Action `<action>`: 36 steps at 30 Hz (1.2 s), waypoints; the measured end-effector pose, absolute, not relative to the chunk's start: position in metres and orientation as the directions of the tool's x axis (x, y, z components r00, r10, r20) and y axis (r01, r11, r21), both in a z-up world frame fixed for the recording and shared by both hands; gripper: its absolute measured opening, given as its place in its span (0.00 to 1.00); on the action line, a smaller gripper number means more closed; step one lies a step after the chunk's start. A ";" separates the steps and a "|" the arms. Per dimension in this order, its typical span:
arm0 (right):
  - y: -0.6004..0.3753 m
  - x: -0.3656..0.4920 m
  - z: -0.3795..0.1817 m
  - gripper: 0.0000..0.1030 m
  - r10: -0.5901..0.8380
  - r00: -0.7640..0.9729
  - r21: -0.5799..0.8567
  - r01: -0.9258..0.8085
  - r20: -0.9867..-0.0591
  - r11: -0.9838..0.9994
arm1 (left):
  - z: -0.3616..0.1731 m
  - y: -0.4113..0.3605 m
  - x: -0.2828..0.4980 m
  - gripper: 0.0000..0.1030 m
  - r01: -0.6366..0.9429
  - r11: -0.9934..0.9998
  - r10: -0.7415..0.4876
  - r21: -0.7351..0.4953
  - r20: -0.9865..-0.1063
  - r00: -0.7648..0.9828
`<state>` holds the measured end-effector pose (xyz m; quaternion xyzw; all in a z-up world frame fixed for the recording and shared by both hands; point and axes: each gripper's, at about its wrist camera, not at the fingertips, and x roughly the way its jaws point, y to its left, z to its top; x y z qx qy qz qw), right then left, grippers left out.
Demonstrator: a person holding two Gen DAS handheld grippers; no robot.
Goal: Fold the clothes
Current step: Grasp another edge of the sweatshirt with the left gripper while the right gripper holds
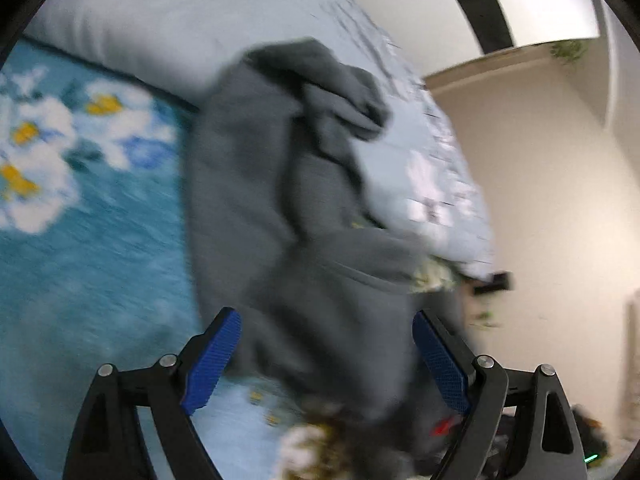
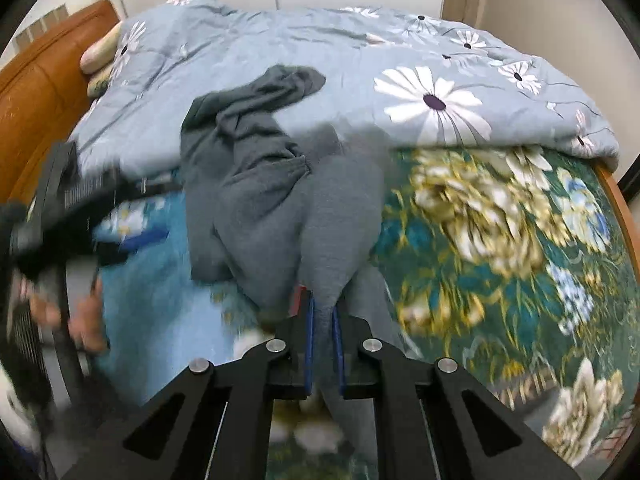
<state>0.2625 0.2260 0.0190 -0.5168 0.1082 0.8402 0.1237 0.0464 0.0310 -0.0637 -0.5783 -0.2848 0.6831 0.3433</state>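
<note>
Grey garment [image 2: 256, 208] sprawls across floral bedspread [image 2: 500, 240] — blue quilt [image 2: 320, 48] behind.

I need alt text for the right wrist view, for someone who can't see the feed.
The right claw is shut on a fold of a grey garment, which trails away across a bed. Behind it lies a pale blue daisy-print quilt, with a dark green floral cover to the right. At the left edge, blurred, the left claw appears.
</note>
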 end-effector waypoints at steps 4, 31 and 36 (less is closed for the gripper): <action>0.215 0.292 0.016 0.02 0.088 -0.394 0.029 -0.281 -0.915 -0.959 | -0.055 0.045 0.058 0.89 -0.230 -0.646 0.759 -0.728 -0.644 -0.092; 0.273 0.299 -0.042 0.52 -0.030 -0.515 0.397 -0.620 -0.856 -0.676 | -0.083 0.092 0.041 0.74 -0.461 -0.702 0.662 -0.543 -0.737 -0.140; 0.276 0.291 -0.048 0.50 -0.031 -0.495 0.397 -0.656 -0.868 -0.642 | -0.089 0.092 0.048 0.20 -0.485 -0.701 0.642 -0.522 -0.759 -0.110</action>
